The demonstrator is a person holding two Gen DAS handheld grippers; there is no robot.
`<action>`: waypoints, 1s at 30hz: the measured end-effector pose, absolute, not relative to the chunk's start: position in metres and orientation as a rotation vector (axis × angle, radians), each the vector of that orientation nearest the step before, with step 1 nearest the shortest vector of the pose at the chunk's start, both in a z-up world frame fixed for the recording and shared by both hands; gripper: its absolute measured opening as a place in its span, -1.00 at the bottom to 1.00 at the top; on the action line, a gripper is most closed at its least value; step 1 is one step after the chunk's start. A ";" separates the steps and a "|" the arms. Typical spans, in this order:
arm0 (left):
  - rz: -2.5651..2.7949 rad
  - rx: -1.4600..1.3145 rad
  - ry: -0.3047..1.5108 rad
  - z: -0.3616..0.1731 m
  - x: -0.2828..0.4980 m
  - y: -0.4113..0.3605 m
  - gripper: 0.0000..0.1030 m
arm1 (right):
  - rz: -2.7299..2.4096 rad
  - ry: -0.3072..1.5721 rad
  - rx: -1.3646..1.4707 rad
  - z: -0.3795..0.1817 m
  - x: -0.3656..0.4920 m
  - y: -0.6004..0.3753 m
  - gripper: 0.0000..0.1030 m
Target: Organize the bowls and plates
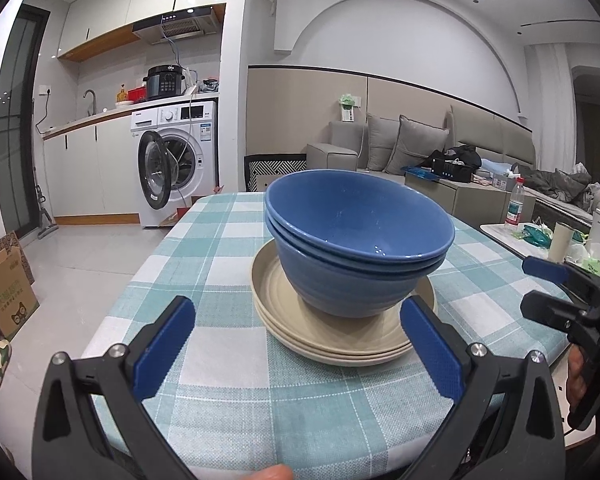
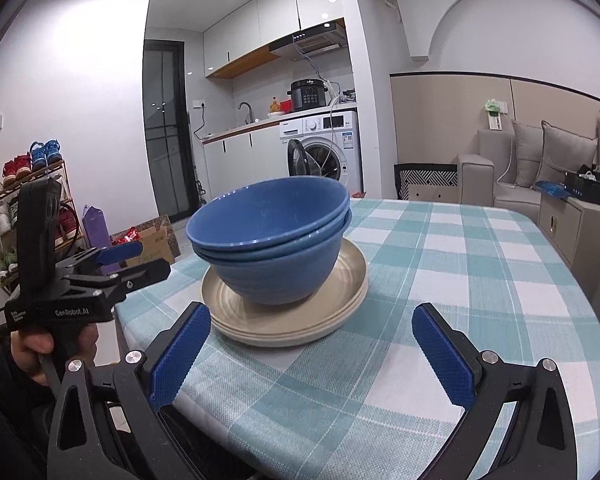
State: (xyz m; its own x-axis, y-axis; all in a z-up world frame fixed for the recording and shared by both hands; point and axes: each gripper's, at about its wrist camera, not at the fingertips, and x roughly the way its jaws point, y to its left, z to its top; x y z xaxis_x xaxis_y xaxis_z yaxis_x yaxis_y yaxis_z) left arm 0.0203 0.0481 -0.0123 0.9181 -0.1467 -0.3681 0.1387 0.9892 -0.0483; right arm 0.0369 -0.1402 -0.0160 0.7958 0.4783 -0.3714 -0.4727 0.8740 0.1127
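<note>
1. We see the blue bowls (image 1: 360,248) nested, tilted, on the stacked beige plates (image 1: 340,336), which sit on the checked counter (image 1: 220,380) near its front-left corner
2. Our left gripper (image 1: 296,344) hangs just short of the plates, fingers spread and empty; the right gripper (image 2: 312,356) likewise
3. The bowls look off-centre on the plates, though fisheye bending may exaggerate it; lifting the plates by one rim could slide them off
4. A careless nudge might push the plates toward the counter edge
</note>
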 end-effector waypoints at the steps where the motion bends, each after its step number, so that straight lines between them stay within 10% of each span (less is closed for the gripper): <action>1: -0.148 -0.025 0.380 -0.012 0.020 0.048 1.00 | 0.509 0.407 0.024 -0.018 0.036 -0.141 0.99; 30: -0.147 -0.055 0.268 -0.026 -0.020 0.046 1.00 | 0.476 0.311 -0.019 -0.033 -0.001 -0.140 0.99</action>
